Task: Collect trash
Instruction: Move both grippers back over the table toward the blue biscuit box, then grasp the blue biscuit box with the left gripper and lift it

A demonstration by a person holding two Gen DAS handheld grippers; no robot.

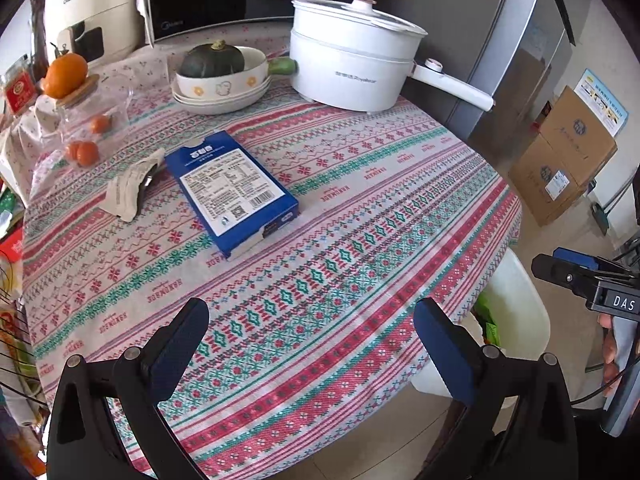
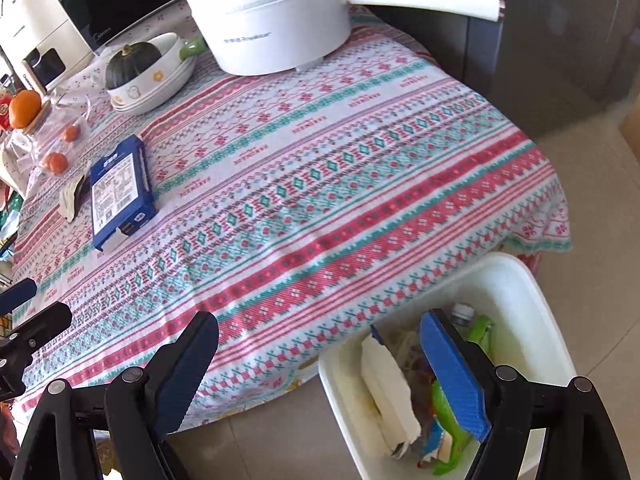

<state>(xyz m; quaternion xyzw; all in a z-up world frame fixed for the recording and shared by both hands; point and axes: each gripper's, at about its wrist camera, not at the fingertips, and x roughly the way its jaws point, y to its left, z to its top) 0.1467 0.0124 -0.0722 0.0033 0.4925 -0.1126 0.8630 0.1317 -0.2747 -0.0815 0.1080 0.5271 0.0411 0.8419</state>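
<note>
The left gripper (image 1: 310, 344) stands wide open with nothing between its jaws; the right gripper (image 2: 320, 364) is also wide, nearly at full spread, and likewise empty. Ahead of the left jaws and a little to their left, well apart from the fingertips, a flat blue cardboard box with a white printed label (image 1: 232, 192) lies on the patterned red, green and white tablecloth (image 1: 360, 240); just beside it, on its far-left side, sits a crumpled pale paper wrapper (image 1: 132, 192). The box looks light and stiff but probably empty, so it may crush; gripping across its narrow width, on the long edges, seems safest. The wrapper looks soft and flimsy, best pinched at its raised folded ridge. Under the right jaws, off the table edge, the white plastic bin (image 2: 532, 292) already holds papers and packets. Beyond the box stand a clear glass jar with small oranges (image 1: 92, 120), stacked bowls holding a dark green squash (image 1: 212, 60), and a white electric pot (image 1: 352, 56); the jar is nearest the wrapper and could be knocked. Otherwise the cloth between jaws and box is bare.
</note>
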